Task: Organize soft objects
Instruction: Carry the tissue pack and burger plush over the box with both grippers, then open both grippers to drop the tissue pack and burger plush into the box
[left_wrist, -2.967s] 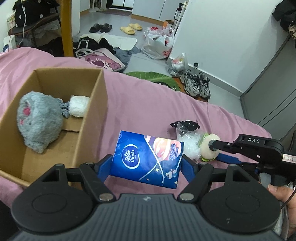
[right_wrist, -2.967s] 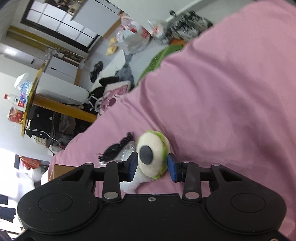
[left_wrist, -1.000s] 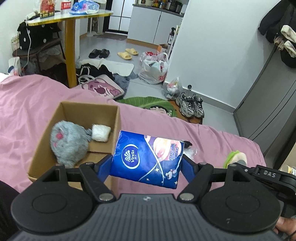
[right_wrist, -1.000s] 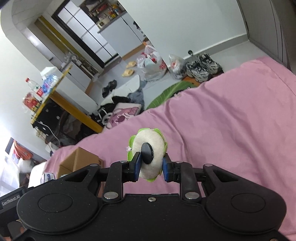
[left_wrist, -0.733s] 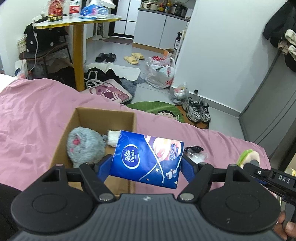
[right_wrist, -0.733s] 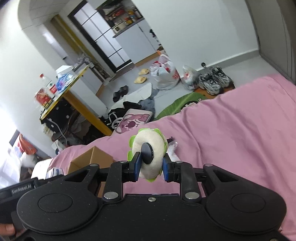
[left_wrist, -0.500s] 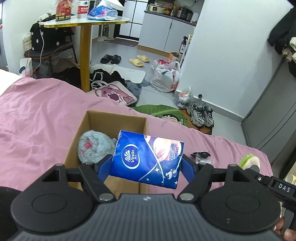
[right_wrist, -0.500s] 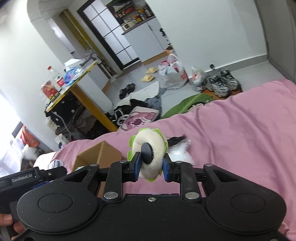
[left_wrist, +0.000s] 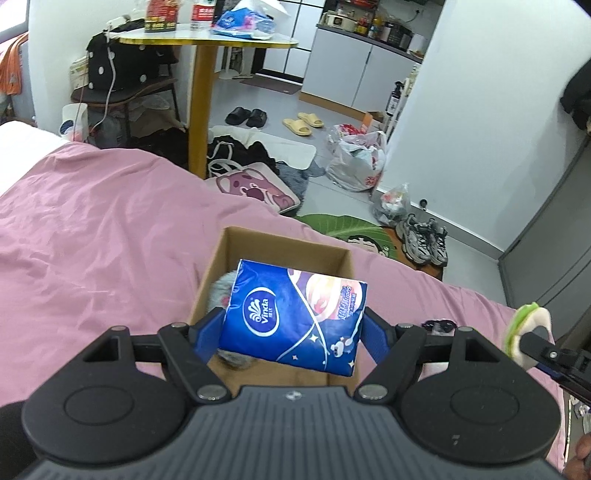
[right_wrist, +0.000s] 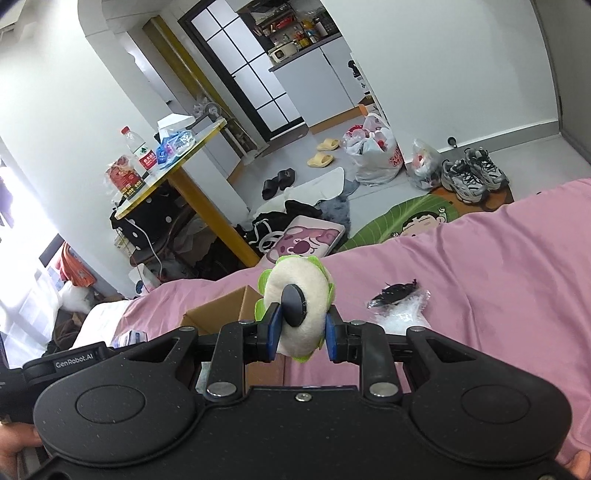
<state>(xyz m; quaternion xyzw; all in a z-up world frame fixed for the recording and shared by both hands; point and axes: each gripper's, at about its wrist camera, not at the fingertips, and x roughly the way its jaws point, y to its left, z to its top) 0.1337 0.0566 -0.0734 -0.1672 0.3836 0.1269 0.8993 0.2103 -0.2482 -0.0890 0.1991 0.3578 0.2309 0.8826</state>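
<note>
- The pink bed cover spreads under everything; the cardboard box sits open on it.
- The blue tissue pack reads "Vinda" in white beside a fan-shaped logo; the small print on its pink patch is too small to read. It hangs tilted above the box opening.
- The left claw is spread wide and clamped on the tissue pack, one blue pad against each end.
- A grey plush toy lies inside the box, mostly hidden behind the pack.
- The right claw is nearly closed, squeezing a cream plush with green frill; a black disc shows on the plush's front. It is held above the bed, just right of the box corner.
- A clear plastic bag with a black top lies on the cover, right of the plush.
- "GenRobot.AI" is printed on the left claw's body, seen from the right wrist camera.
</note>
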